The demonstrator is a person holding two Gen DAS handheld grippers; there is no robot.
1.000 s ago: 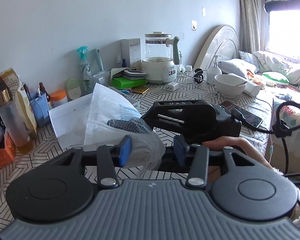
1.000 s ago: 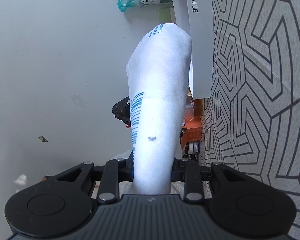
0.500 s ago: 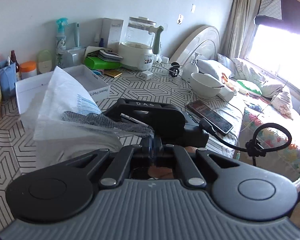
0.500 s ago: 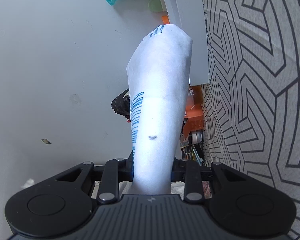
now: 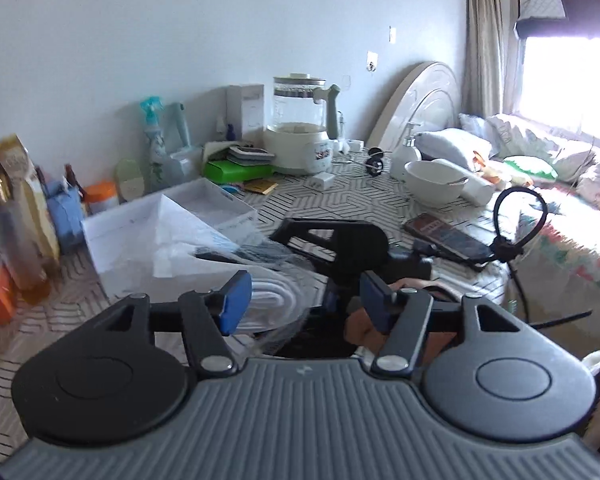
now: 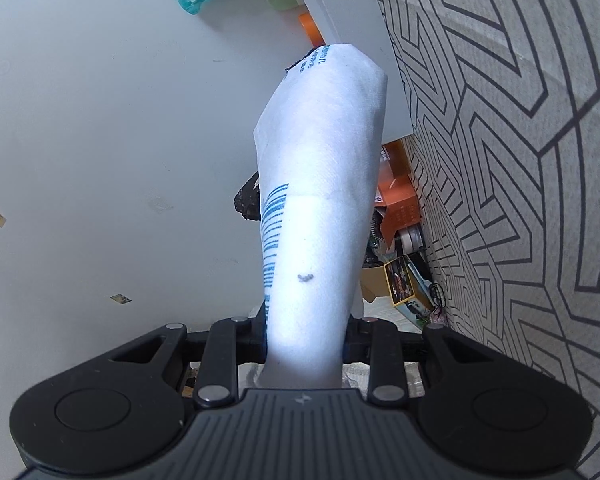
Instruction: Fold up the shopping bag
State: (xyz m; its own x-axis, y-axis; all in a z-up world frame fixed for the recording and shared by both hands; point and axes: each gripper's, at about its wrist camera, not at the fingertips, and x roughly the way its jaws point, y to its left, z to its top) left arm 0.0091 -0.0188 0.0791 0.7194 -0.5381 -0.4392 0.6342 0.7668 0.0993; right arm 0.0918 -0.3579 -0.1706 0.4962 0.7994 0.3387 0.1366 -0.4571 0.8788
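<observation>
The white shopping bag (image 5: 188,240) with blue print lies bunched over the patterned table. Its rolled end (image 6: 320,200) rises between the jaws of my right gripper (image 6: 306,344), which is shut on it. In the left wrist view that right gripper (image 5: 340,248) shows as a black body just ahead, a hand (image 5: 412,284) behind it. My left gripper (image 5: 305,300) has its blue pads (image 5: 236,300) apart and its jaws are opening. A folded white edge of the bag sits beside the left pad, and the pads do not press on it.
A white open box (image 5: 220,204) stands behind the bag. Further back are a glass kettle (image 5: 300,132), a spray bottle (image 5: 152,136) and a green box (image 5: 236,168). A bowl (image 5: 432,182) and a phone (image 5: 448,240) lie to the right, near the bed. An orange box (image 6: 396,188) sits beyond the table edge.
My left gripper closed fully half a second ago and now stands open again, its view swung back left. The right view has rolled slightly, with the bag still gripped.
</observation>
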